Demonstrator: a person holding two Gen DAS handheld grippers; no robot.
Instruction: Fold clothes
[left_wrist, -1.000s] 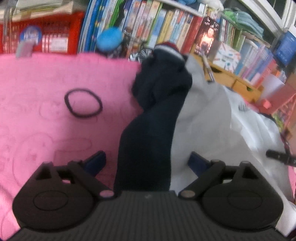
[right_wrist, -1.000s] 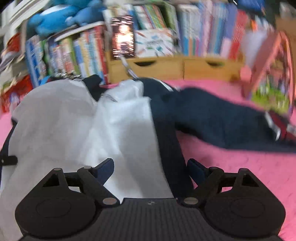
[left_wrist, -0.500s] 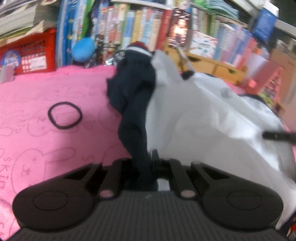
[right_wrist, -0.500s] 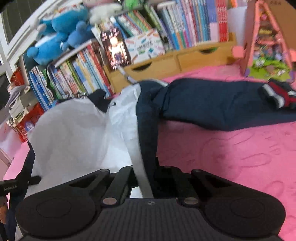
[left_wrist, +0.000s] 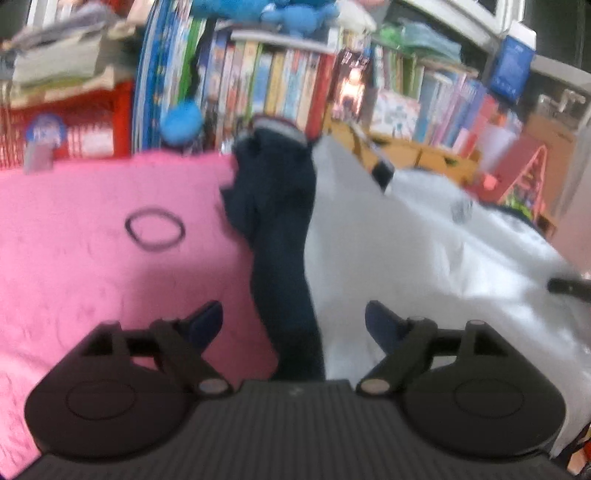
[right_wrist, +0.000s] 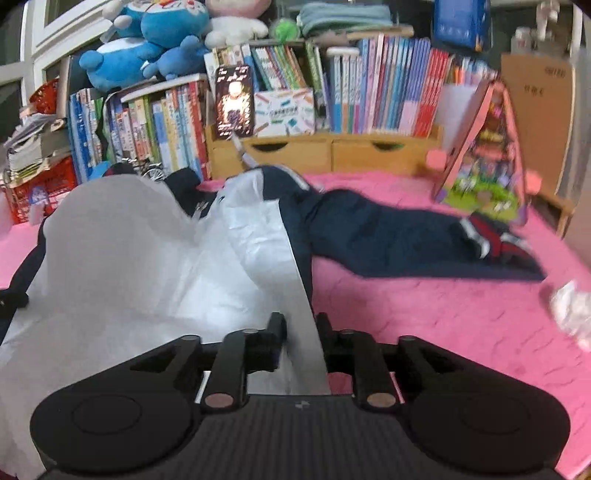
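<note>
A navy jacket with a white lining lies on the pink blanket (left_wrist: 74, 229). In the left wrist view its navy sleeve (left_wrist: 280, 236) runs from the red-striped cuff at the back down between my fingers, with the white lining (left_wrist: 424, 251) to the right. My left gripper (left_wrist: 293, 317) is open around the sleeve, not touching it. In the right wrist view my right gripper (right_wrist: 301, 328) is shut on the jacket's front edge (right_wrist: 295, 280), white lining up. The other navy sleeve (right_wrist: 406, 236) lies stretched to the right with its striped cuff (right_wrist: 491, 240).
A black hair tie (left_wrist: 155, 229) lies on the blanket to the left. Bookshelves (right_wrist: 369, 92), wooden drawers (right_wrist: 332, 151) and a red basket (left_wrist: 74, 122) line the back. A pink toy house (right_wrist: 484, 155) stands at the right. A white crumpled thing (right_wrist: 570, 306) lies at the far right.
My left gripper was shut on the navy sleeve half a second ago and has opened, letting it go. My right gripper closed on the jacket edge and stays shut, lifting it.
</note>
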